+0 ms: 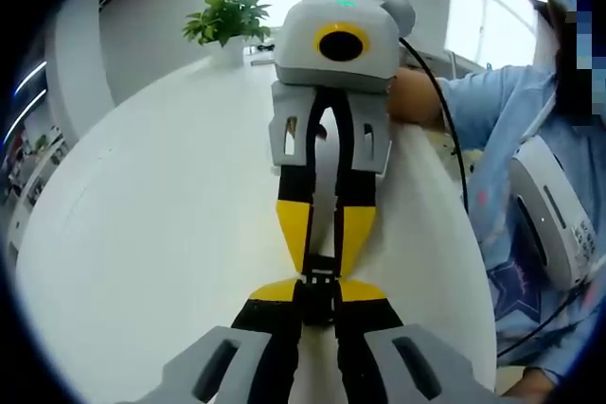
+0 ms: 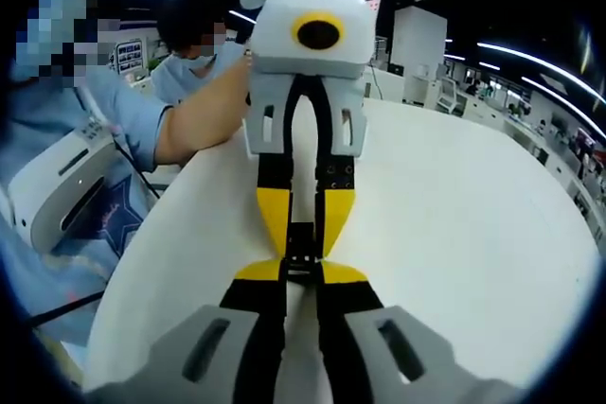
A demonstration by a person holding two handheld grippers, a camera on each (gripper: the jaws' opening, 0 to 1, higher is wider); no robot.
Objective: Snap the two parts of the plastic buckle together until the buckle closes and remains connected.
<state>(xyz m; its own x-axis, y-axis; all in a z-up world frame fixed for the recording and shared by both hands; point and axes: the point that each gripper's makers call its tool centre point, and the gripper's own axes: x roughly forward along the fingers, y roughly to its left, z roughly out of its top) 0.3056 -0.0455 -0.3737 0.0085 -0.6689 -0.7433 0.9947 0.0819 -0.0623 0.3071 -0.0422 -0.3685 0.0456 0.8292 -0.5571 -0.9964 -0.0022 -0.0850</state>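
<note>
Our left tongs [image 1: 317,292] clamp narrow on one buckle part [image 1: 318,302]; right tongs [image 2: 301,270] clamp other part [image 2: 300,254], tip to tip above white counter [image 1: 161,262]. We judge risk: halves meeting skewed, or part twisting in thin pinch, so latch fails.

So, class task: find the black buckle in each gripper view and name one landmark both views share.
Left gripper view: buckle low centre, between the two facing pairs of yellow-tipped tongs.
Right gripper view: buckle just below centre, again between both tongs' tips.
Shared landmark: the white table under it.
</note>
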